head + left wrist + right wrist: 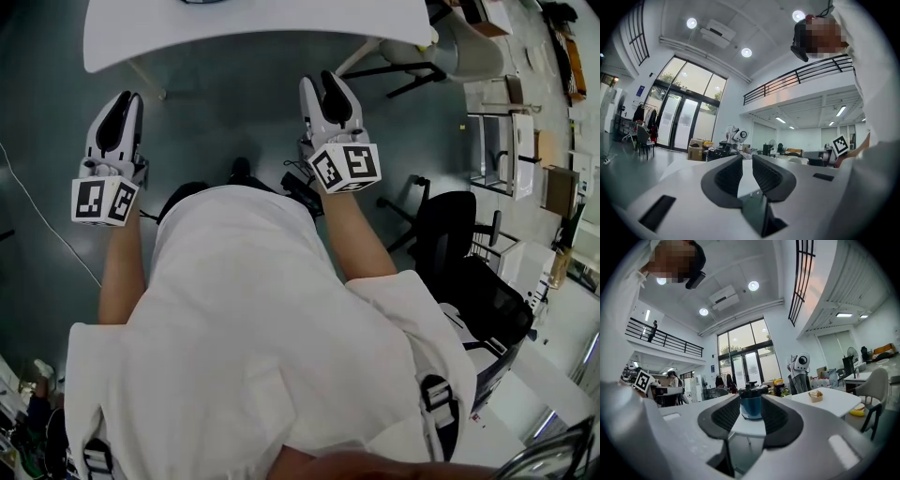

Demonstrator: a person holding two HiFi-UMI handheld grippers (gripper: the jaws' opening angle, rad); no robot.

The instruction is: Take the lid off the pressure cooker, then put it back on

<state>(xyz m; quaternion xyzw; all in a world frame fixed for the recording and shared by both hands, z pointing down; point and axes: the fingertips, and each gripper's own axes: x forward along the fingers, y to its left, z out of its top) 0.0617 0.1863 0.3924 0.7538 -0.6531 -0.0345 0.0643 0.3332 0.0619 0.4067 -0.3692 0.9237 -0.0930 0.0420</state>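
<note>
The pressure cooker, blue with a black lid and knob on top, stands on a white table some way ahead in the right gripper view, framed between the jaws. My right gripper points level at it, shut and holding nothing. In the head view my left gripper is held level beside it, also shut and empty. Both grippers hang over the dark floor, short of the white table. The head view cuts the cooker off at its top edge.
A small basket sits on the table to the right of the cooker. A light chair stands at the table's right end, and a black office chair is to my right. A cable runs across the floor at left.
</note>
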